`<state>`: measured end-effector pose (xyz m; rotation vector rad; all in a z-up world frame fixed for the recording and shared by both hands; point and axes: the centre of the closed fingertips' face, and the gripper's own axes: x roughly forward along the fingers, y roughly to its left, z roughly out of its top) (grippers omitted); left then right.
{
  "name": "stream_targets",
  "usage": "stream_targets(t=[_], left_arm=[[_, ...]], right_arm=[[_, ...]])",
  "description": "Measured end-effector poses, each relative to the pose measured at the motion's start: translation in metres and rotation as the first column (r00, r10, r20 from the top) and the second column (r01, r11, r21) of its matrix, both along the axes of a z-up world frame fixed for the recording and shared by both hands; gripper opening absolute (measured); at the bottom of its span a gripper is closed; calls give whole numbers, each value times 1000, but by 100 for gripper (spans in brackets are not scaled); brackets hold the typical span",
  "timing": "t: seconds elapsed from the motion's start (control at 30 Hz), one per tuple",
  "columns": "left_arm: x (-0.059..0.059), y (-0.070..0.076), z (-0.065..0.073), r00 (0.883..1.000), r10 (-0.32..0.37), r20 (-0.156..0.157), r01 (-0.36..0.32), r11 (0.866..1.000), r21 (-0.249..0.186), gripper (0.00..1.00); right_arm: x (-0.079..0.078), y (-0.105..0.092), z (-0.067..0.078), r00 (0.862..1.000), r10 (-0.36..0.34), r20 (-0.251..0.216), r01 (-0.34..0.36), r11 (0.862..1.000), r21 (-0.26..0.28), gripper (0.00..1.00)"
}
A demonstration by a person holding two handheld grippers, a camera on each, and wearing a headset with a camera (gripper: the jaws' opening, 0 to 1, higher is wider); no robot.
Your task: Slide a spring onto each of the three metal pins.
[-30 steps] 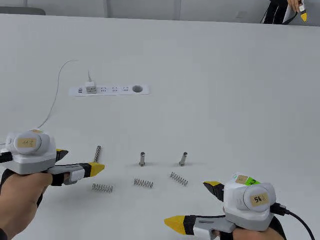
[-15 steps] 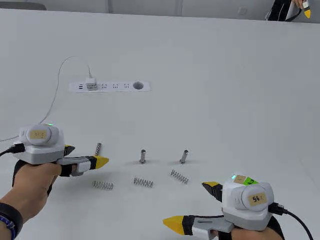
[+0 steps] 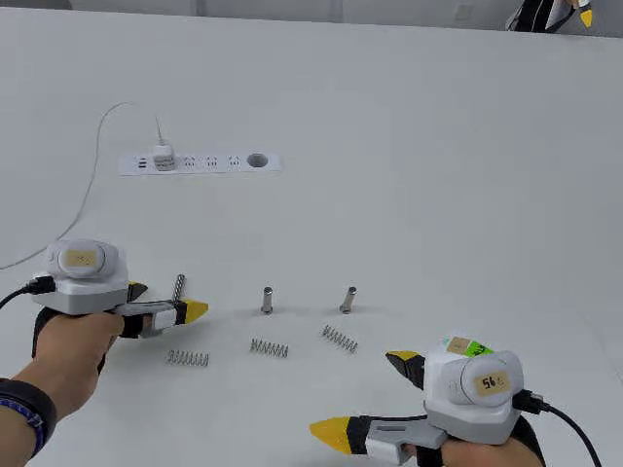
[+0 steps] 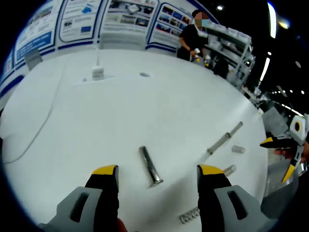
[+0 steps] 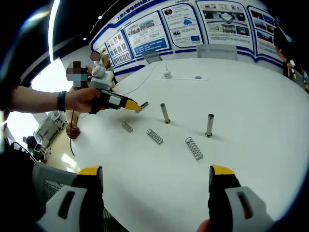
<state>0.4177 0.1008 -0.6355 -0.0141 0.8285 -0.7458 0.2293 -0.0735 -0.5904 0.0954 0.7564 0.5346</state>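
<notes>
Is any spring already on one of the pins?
No, the springs all lie flat on the table, in front of the bare pins.

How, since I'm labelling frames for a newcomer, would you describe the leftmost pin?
On the white table, nearer the person than the power strip, three metal pins stand in a row behind three springs. The leftmost pin is the one at the open jaw tips of the left gripper; its two neighbours stand clear of both grippers.

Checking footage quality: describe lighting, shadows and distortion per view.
Head view: even bright light, sharp, pins cast faint shadows on the table. Left gripper view: heavy fisheye bending, table edge curved, light glare upper right. Right gripper view: same bending, blown-out brightness at left, springs crisp.
</notes>
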Motion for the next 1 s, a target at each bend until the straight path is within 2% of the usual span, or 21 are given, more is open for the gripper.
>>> stream_targets(t=[0.3,0.43,0.8,1.0], left_arm=[[13,-4,2,999,24,36,-24,1000,-5,59],[17,-5,-1,999,26,45,-26,1000,7,54],[22,-6,-6,998,35,43,-35,999,20,39],[24,-6,-7,998,43,39,-44,999,27,35]], right_arm=[[0,0,-2,1000,-1,-4,1,1000,4,92],[0,1,-3,1000,1,-8,-1,1000,4,92],[-1,1,-5,1000,-1,-16,1,1000,4,92],[-1,3,-7,1000,-1,-21,1,1000,7,92]])
